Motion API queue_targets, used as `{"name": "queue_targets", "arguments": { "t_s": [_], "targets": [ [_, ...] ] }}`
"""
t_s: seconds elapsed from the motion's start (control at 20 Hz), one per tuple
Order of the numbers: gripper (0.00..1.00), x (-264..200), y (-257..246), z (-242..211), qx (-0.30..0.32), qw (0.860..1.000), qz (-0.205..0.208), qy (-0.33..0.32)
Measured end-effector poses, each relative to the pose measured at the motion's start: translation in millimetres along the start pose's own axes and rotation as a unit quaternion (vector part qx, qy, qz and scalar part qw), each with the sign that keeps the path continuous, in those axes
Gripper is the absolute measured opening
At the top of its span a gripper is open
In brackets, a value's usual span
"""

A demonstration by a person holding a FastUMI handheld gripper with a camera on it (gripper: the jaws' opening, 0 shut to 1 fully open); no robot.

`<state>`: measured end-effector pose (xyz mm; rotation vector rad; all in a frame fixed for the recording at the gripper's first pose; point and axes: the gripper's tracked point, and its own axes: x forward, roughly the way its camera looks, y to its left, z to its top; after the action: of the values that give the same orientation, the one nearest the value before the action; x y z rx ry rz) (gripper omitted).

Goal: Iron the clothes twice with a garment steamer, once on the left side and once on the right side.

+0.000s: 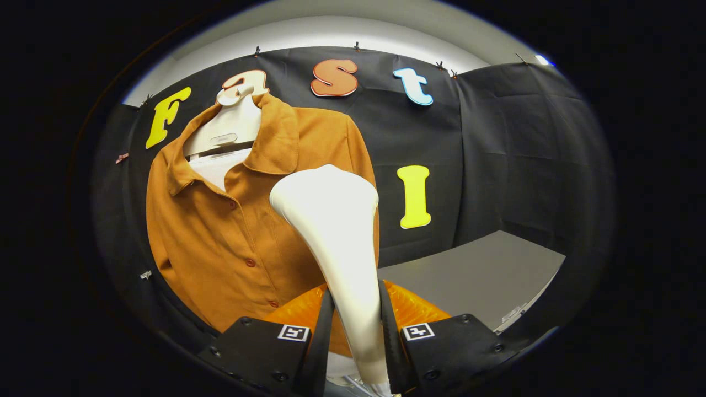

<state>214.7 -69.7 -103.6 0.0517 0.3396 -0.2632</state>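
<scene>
The tongs [356, 336] sit at the bottom centre of the frame, drawn in narrow around the white garment steamer [336, 242], one finger pressed on each side of its handle. The steamer rises from between them toward the middle of the frame, widening into a broad rounded head that tilts a little to the left. That head lies in front of the right-hand side of the orange shirt [231, 231]; whether it actually touches the cloth, I cannot tell. The shirt fills the left half of the frame, buttoned down the front with its collar open, and it hangs on a pale hanger [226, 129] at the upper left, against the black cloth wall. A bit of white lining shows inside the collar. Just behind the fingers, low in the frame, an orange translucent piece [411, 309] shows on either side of the handle. To the lower right, beyond the tongs, lies the grey counter [485, 275], running back to the black wall.
</scene>
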Motion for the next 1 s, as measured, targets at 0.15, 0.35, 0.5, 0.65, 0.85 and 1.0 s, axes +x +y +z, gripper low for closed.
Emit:
{"name": "queue_targets", "arguments": {
  "t_s": [0.15,0.35,0.5,0.65,0.85,1.0],
  "targets": [
    [0.47,9,14,-2,-0.006,1.0,0.005,0.006],
    [0.47,23,23,-11,-0.012,1.0,0.008,0.023],
    [0.47,36,25,-26,-0.011,0.999,0.005,0.046],
    [0.47,48,29,-48,-0.017,0.997,0.006,0.079],
    [0.47,57,34,-77,-0.03,0.992,0.01,0.12],
    [0.47,60,35,-94,-0.034,0.989,0.012,0.146]
  ]
}}
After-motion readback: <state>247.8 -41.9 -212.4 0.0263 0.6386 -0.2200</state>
